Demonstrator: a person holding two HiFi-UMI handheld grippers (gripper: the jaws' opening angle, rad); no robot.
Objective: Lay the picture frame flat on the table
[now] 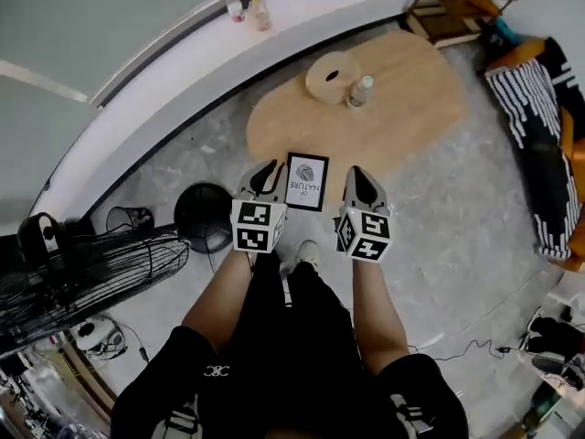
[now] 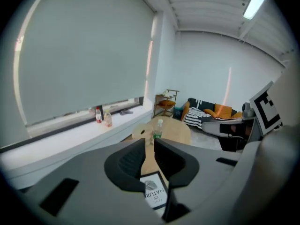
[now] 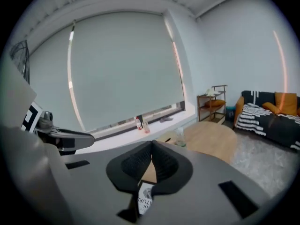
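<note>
A black picture frame (image 1: 306, 181) with a white "OF NATURE" print sits at the near edge of the oval wooden table (image 1: 402, 99), face toward me. I cannot tell whether it stands or lies flat. My left gripper (image 1: 266, 176) hangs just left of the frame, its jaws a narrow gap apart and empty. My right gripper (image 1: 359, 183) is just right of it, jaws closed on nothing. The frame (image 2: 155, 193) shows low beyond the jaws in the left gripper view (image 2: 149, 146). In the right gripper view the frame (image 3: 145, 198) sits below the jaw tips (image 3: 151, 146).
A plastic bottle (image 1: 361, 91) and a round wooden piece (image 1: 331, 76) stand farther back on the table. A black round stool (image 1: 204, 216) and a fan (image 1: 82, 273) are on the floor to the left. A striped sofa (image 1: 539, 135) is at the right.
</note>
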